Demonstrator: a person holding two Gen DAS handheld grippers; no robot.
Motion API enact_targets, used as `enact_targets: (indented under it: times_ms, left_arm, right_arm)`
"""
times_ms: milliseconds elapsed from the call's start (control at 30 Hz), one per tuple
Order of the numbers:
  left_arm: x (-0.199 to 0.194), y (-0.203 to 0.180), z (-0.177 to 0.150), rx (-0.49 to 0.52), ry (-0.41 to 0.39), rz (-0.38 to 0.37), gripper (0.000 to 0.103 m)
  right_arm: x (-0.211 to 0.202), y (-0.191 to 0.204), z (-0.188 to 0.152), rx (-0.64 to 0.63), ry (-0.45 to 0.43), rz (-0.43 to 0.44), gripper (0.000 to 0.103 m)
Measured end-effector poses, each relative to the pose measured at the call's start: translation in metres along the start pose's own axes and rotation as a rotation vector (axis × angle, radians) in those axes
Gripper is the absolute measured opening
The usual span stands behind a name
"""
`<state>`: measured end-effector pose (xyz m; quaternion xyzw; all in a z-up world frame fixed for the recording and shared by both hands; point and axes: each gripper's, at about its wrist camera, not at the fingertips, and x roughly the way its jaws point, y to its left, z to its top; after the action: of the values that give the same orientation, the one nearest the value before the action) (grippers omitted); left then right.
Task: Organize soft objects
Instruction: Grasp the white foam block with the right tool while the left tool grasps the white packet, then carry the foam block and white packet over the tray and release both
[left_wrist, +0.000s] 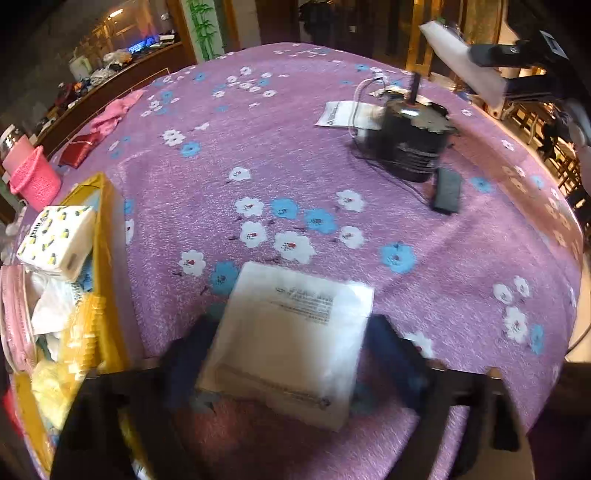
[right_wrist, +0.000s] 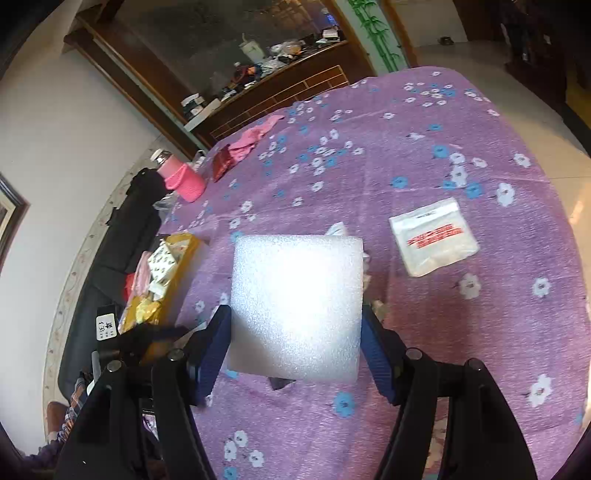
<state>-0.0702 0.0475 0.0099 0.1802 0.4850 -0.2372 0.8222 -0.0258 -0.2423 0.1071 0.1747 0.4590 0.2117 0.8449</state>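
Note:
My left gripper (left_wrist: 291, 354) has a flat white plastic packet (left_wrist: 295, 332) with black print between its blue pads, which meet the packet's two side edges just above the purple flowered tablecloth (left_wrist: 295, 166); this view is blurred. Just to the left stands a yellow box (left_wrist: 107, 258) with a tissue pack (left_wrist: 59, 236) and other soft things in it. My right gripper (right_wrist: 295, 332) is shut on a white foam block (right_wrist: 295, 306), held above the cloth. The foam block (left_wrist: 454, 55) shows high at the top right in the left wrist view. The yellow box (right_wrist: 184, 258) lies to the left beyond the foam.
A white packet with red print (right_wrist: 434, 236) lies on the cloth right of the foam. A black device with cables (left_wrist: 410, 144) and a small black bar (left_wrist: 448, 190) sit at the far right. A pink-sleeved bottle (left_wrist: 33, 177), red pouch (left_wrist: 79, 147) and pink cloth (left_wrist: 114, 114) line the left edge.

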Motion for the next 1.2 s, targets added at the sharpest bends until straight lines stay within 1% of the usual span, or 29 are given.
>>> enact_targets:
  times_ms: [33,67,133,233,367,467,600,733,833,900,1000,1100,1133,1200]
  left_arm:
    - [-0.002,0.0,-0.001,-0.006,0.006,-0.029,0.063]
    - [-0.004,-0.001,-0.003,-0.016,0.007,-0.034,0.063]
    - [-0.007,-0.004,-0.008,-0.018,0.001,-0.018,0.062]
    - [-0.014,0.0,-0.012,-0.066,-0.022,-0.05,0.06]
    - [-0.037,0.012,-0.015,-0.155,-0.101,-0.092,0.059]
    - [-0.064,0.025,-0.023,-0.22,-0.164,-0.1,0.059]
    - [-0.1,0.06,-0.044,-0.347,-0.23,-0.055,0.06]
    - [-0.114,0.099,-0.072,-0.465,-0.241,0.061,0.06]
    - [-0.114,0.127,-0.091,-0.556,-0.236,0.098,0.06]
    - [-0.109,0.142,-0.1,-0.592,-0.224,0.143,0.06]
    - [-0.098,0.159,-0.109,-0.64,-0.201,0.182,0.061]
    - [-0.093,0.175,-0.113,-0.68,-0.21,0.194,0.067]
    - [-0.093,0.18,-0.114,-0.693,-0.22,0.187,0.072]
    - [-0.093,0.192,-0.114,-0.731,-0.24,0.147,0.074]
  right_arm:
    - [0.001,0.002,-0.002,-0.007,-0.002,0.004,0.067]
    - [0.002,0.004,-0.003,-0.011,-0.002,0.005,0.067]
    - [0.005,0.008,-0.006,-0.019,-0.001,0.009,0.067]
    - [0.006,0.012,-0.009,-0.026,-0.003,0.01,0.067]
    - [0.0,0.021,-0.012,-0.041,-0.016,0.014,0.067]
    - [-0.001,0.036,-0.013,-0.067,-0.018,0.019,0.067]
    - [0.009,0.063,-0.013,-0.114,0.004,0.044,0.067]
    - [0.037,0.104,-0.016,-0.178,0.055,0.091,0.067]
    - [0.064,0.14,-0.021,-0.233,0.102,0.127,0.067]
    - [0.08,0.163,-0.026,-0.268,0.136,0.146,0.067]
    - [0.1,0.192,-0.035,-0.312,0.179,0.172,0.067]
    - [0.121,0.225,-0.045,-0.368,0.228,0.195,0.067]
    - [0.126,0.232,-0.048,-0.382,0.24,0.198,0.067]
    - [0.138,0.249,-0.055,-0.41,0.263,0.202,0.067]
